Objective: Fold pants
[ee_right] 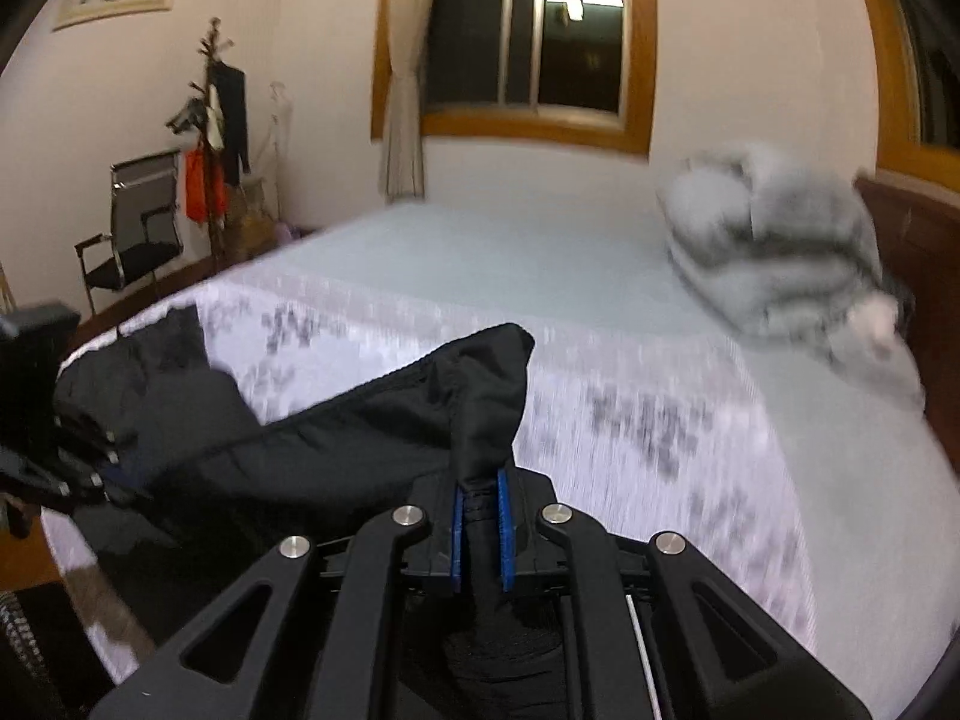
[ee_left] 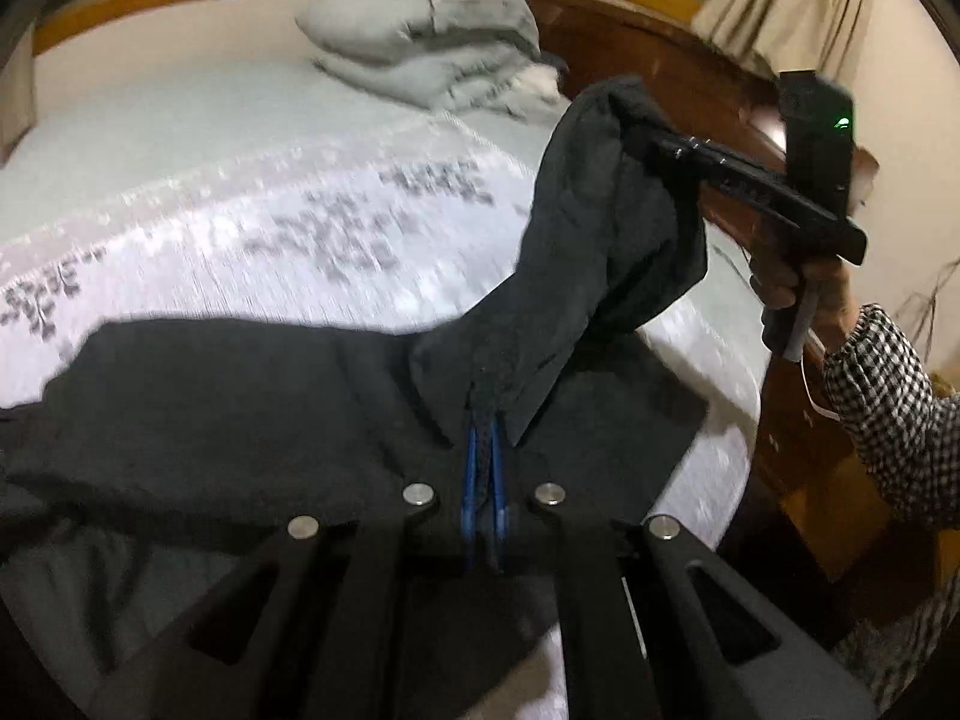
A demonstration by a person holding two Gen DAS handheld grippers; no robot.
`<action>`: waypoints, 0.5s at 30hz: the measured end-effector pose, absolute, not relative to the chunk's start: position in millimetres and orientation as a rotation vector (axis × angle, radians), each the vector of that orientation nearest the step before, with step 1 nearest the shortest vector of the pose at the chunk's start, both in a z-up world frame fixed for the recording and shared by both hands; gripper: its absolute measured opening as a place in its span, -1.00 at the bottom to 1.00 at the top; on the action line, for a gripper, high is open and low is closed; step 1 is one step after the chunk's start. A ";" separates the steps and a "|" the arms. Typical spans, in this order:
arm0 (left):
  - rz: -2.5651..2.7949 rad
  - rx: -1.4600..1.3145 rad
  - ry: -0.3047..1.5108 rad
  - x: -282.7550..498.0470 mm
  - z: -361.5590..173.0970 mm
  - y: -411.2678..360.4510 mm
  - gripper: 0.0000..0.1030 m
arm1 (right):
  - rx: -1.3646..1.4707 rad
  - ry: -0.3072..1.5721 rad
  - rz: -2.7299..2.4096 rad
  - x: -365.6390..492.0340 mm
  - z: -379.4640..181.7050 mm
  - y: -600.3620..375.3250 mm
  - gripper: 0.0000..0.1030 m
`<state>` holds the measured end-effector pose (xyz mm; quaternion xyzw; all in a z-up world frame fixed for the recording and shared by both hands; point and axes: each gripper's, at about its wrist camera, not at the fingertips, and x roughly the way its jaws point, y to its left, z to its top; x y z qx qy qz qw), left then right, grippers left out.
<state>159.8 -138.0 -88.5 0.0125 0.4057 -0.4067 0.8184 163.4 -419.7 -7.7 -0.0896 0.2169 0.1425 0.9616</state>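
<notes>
Pants (ee_left: 240, 408) are dark, thin, fully limp: light, no stiffness, they sag between grips and bunch at the pinch. Most of the cloth lies on the bed (ee_left: 240, 180) near its front edge; one end is lifted. Left hand-held gripper (ee_left: 483, 420) is clamped on a cloth fold. Right hand-held gripper (ee_right: 480, 480) is clamped on a bunched corner, held above the bed's right edge. Judgement: grip hems or waistband, keep the span taut, since thin fabric may slip.

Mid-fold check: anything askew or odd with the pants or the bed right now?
Nothing stands out. Both grippers, left and right, have their jaws shut on the black pants, which hang bunched between them over the bed. Motion blur hides fine detail.
</notes>
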 end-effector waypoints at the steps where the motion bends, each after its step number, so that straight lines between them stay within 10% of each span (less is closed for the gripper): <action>1: -0.866 0.016 0.851 162.6 -85.2 -138.8 -0.95 | -0.211 0.413 0.277 162.6 -3.6 -418.0 -0.83; 15: -0.865 0.119 0.962 135.4 -154.9 -149.8 -0.87 | 0.163 0.869 0.210 51.3 -140.1 -470.6 0.11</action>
